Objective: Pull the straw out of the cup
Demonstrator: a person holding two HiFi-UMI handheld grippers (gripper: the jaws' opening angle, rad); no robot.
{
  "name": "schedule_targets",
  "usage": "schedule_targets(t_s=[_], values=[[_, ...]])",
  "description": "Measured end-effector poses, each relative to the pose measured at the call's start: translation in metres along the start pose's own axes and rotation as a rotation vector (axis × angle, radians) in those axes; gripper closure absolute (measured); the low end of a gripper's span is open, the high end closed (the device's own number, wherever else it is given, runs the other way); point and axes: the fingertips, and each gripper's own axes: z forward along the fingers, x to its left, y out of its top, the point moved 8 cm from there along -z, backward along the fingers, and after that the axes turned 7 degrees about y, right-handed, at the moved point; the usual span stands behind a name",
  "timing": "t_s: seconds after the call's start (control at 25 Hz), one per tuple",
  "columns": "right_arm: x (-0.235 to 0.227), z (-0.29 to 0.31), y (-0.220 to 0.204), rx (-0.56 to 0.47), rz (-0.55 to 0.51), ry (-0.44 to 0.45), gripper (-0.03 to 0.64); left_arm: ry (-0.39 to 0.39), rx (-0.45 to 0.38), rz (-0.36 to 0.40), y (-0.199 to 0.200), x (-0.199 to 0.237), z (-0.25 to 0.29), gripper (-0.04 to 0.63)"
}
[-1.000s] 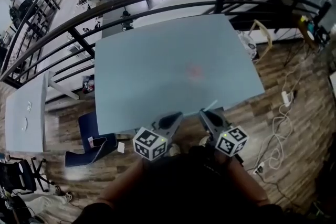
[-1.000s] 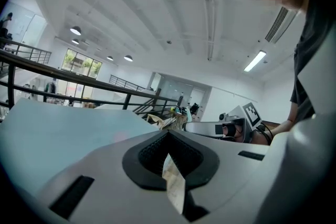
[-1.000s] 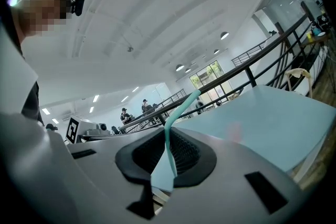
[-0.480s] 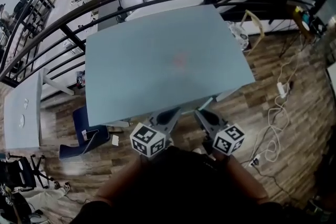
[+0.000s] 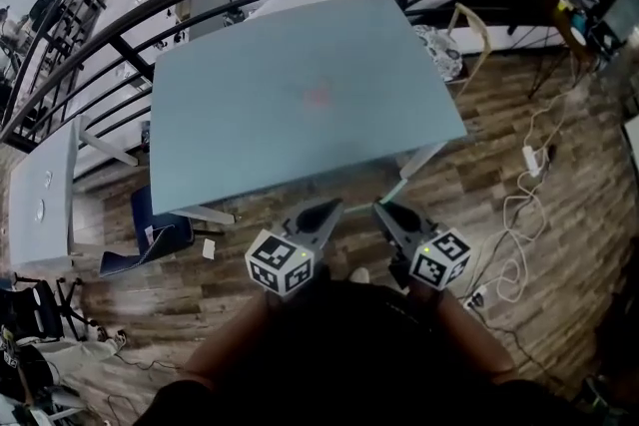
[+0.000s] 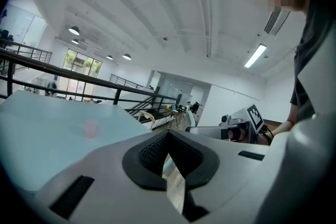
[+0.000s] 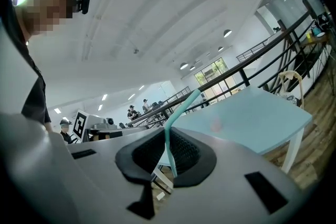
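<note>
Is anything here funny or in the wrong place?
Yes: the teal straw is pinched in the right tool, bent over at its top, off past the table edge. Only a small pink blur sits on the table.

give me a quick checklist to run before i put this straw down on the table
1. Straw out of the cup: ok, it is off the table, in the right tongs.
2. Grip on the straw: ok, tongs shut on it, bent end sticking up.
3. Left tongs free: ok, shut with nothing between them.
4. Tongs over the table: not ok, both are short of its near edge, above the floor.
5. Cup upright: cannot tell, only a pink blur.
</note>
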Motion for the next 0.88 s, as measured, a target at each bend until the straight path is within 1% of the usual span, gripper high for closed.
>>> schedule_targets(t_s=[0.2, 0.56, 0.72, 0.88], values=[[-0.002, -0.029, -0.005, 0.021, 0.008, 0.029, 0.577, 0.031, 0.007, 0.008, -0.014, -0.027, -0.005, 0.584], [0.010, -0.036, -0.013, 0.057, 0.013, 0.100, 0.577, 0.118, -0.006, -0.033, -0.026, -0.036, -0.023, 0.584], [0.015, -0.035, -0.017, 0.068, 0.011, 0.117, 0.578, 0.118, -0.005, -0.034, -0.029, -0.041, -0.026, 0.584], [0.014, -0.041, -0.017, 0.065, 0.018, 0.115, 0.578, 0.113, 0.001, -0.033, -0.030, -0.047, -0.023, 0.584]])
